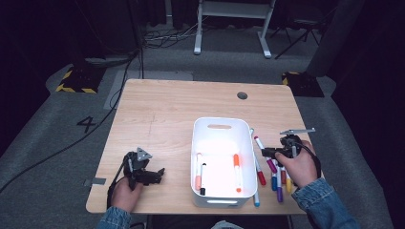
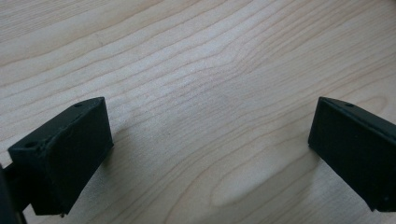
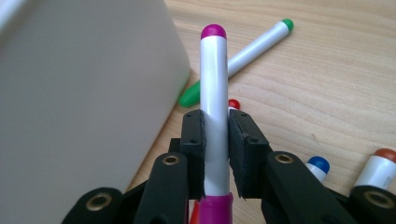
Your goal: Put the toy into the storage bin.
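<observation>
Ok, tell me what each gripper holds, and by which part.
The right gripper clamps a white marker with magenta cap across its barrel, just above the cap. The left gripper is open over bare wood.

Dim room, grey carpeted floor (image 1: 57, 138) marked with a white "4" (image 1: 86, 124). Light wooden table (image 1: 167, 107) with a round cable hole (image 1: 242, 95). Beyond it, white desk legs (image 1: 197, 28), black cables (image 1: 162, 38), and yellow-black hazard-striped blocks (image 1: 76, 81) at both sides.
</observation>
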`<state>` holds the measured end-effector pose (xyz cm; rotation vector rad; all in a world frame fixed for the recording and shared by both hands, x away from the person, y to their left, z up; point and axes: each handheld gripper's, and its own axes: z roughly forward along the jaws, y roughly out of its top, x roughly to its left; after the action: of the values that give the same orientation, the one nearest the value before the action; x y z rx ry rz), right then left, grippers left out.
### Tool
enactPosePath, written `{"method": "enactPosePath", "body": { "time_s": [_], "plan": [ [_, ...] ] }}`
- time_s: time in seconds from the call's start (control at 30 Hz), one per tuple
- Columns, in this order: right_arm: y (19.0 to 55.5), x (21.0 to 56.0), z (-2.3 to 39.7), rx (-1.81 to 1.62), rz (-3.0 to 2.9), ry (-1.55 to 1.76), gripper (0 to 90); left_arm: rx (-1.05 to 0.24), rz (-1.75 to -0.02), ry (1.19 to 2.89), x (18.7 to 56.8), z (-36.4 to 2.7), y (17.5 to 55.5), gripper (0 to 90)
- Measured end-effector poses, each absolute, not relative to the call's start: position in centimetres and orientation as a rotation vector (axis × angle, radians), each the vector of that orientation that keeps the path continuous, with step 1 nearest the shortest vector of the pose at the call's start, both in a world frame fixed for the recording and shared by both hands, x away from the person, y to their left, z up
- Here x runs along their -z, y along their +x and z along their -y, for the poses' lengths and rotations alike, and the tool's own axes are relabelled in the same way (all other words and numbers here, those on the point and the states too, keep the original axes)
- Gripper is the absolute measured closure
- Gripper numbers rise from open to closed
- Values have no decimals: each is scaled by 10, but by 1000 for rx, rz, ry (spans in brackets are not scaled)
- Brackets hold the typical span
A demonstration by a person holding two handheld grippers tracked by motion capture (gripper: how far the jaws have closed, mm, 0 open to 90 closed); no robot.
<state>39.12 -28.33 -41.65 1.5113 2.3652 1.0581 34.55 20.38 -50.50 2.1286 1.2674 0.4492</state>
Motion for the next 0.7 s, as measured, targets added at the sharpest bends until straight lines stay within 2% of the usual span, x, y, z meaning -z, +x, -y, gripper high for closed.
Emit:
{"method": "enactPosePath", "body": {
  "time_s": [0.27, 0.7],
  "plan": [
    [376, 385, 277, -1115, -2385, 1393, 769, -450, -1270, 2129, 505, -203, 346, 0],
    [358, 354, 265, -1197, -2391, 1298, 769, -449, -1269, 2129, 505, -203, 346, 0]
  ]
}}
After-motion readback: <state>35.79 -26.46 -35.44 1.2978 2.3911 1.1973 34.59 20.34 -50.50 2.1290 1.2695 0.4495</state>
